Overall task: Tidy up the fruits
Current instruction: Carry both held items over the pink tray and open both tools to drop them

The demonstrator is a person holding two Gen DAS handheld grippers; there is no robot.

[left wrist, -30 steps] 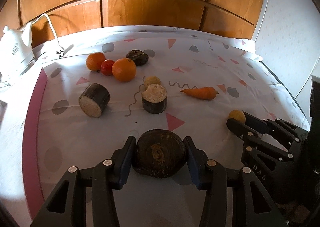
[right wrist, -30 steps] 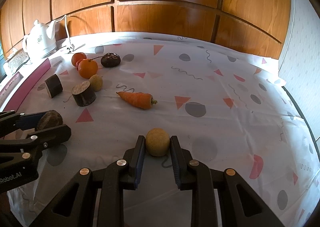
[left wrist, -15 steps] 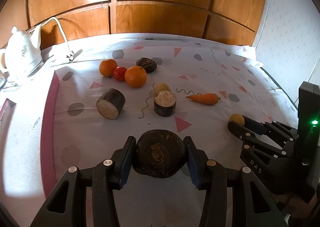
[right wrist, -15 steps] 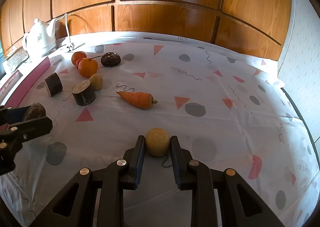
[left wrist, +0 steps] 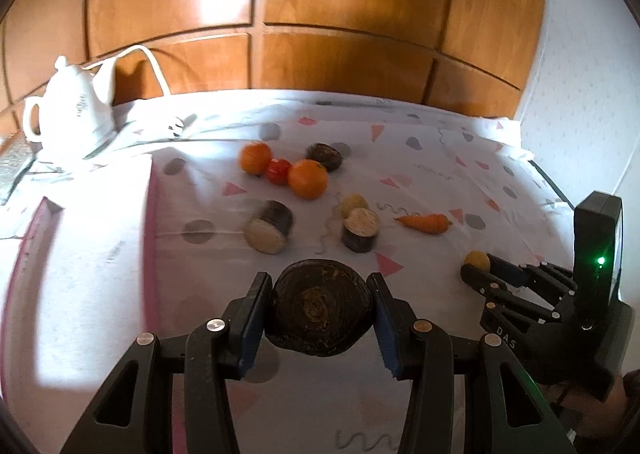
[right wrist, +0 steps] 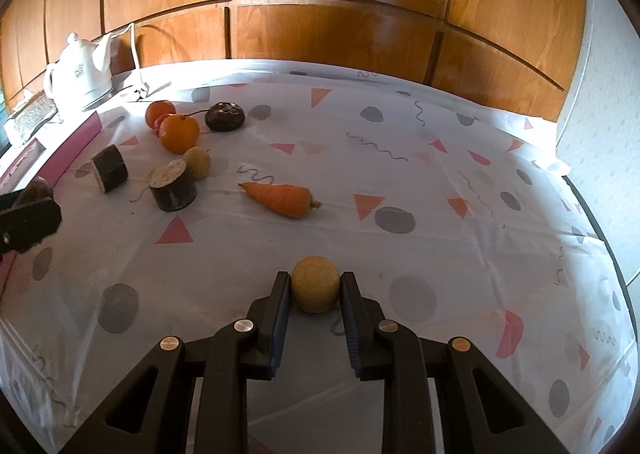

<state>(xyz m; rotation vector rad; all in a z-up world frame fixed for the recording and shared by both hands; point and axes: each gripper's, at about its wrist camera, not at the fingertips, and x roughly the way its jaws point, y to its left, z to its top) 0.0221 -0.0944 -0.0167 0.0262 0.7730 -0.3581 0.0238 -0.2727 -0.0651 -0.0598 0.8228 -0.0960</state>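
Note:
My left gripper (left wrist: 320, 294) is shut on a dark round root (left wrist: 320, 310), held above the cloth. My right gripper (right wrist: 315, 286) is shut on a small yellow fruit (right wrist: 315, 285) low over the cloth; it shows at the right of the left wrist view (left wrist: 476, 260). On the cloth lie two oranges (left wrist: 307, 179) (left wrist: 256, 158), a red tomato (left wrist: 279, 171), a dark fruit (left wrist: 324, 156), a yellow fruit (left wrist: 352, 203), two cut dark stubs (left wrist: 269, 232) (left wrist: 360, 228) and a carrot (right wrist: 280, 198).
A white kettle (left wrist: 76, 116) with its cord stands at the back left. A pink strip (left wrist: 150, 222) edges the patterned tablecloth (right wrist: 400, 182) on the left. A wooden panel wall (right wrist: 320, 22) runs behind. A white wall (left wrist: 588, 94) stands on the right.
My left gripper has drawn back and lifted with the dark root; the fruits look farther away. My right gripper has stayed in place on the yellow fruit.

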